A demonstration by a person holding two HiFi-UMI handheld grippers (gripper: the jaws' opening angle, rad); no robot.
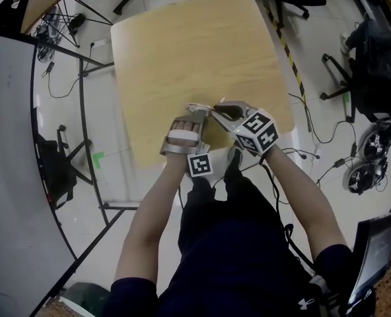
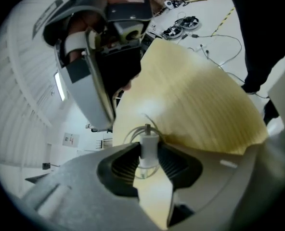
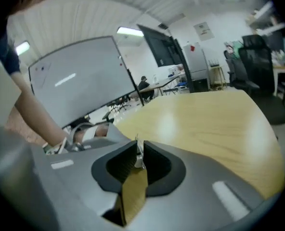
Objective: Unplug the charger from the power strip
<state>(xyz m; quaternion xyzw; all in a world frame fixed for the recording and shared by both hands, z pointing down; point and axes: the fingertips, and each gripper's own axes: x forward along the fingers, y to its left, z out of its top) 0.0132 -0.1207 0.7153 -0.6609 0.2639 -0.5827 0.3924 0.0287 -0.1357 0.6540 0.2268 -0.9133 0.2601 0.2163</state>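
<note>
White charger (image 2: 148, 147), thin looped cable (image 2: 128, 133)

Right gripper (image 3: 138, 153) pinches a thin white cable (image 3: 139, 160) (over the wooden table (image 3: 219, 124)).

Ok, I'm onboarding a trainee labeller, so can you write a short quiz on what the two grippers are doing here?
1. True or false: the left gripper is empty.
2. Which surface are both gripper tips over? A) wooden table B) metal tray C) carpet
3. Fill in: the right gripper pinches a thin white ____.
Key: 1 false, its jaws are shut on a small white plug. 2 A. 3 cable.
</note>
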